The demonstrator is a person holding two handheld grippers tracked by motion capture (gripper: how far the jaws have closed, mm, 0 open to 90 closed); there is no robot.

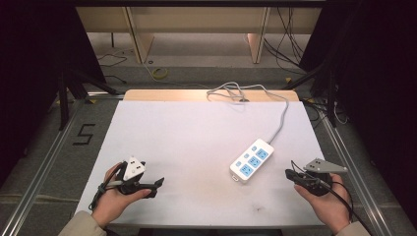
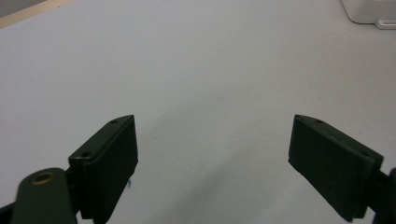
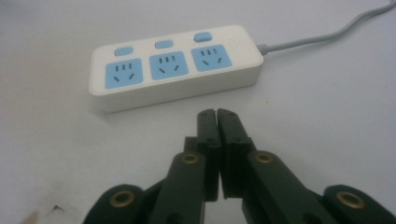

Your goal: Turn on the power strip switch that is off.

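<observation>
A white power strip [image 1: 252, 160] with three blue sockets and three blue switches lies on the white table [image 1: 196, 142], right of centre; its grey cable [image 1: 281, 123] runs to the far edge. In the right gripper view the power strip [image 3: 175, 65] lies just beyond my right gripper [image 3: 216, 113], whose jaws are pressed together on nothing. That right gripper [image 1: 289, 173] rests near the table's front right, held by a hand. My left gripper [image 1: 158, 184] sits at the front left, pointing right. Its jaws stand wide apart over bare table in the left gripper view [image 2: 212, 140], with a corner of the strip [image 2: 369, 11] at top right.
The cable coils [image 1: 231, 91] at the table's far edge. Metal frame rails [image 1: 49, 157] run along both sides. Beyond the table are a floor with loose cables [image 1: 160, 73] and wooden furniture legs [image 1: 140, 39]. A dark smudge [image 3: 56, 208] marks the table near the right gripper.
</observation>
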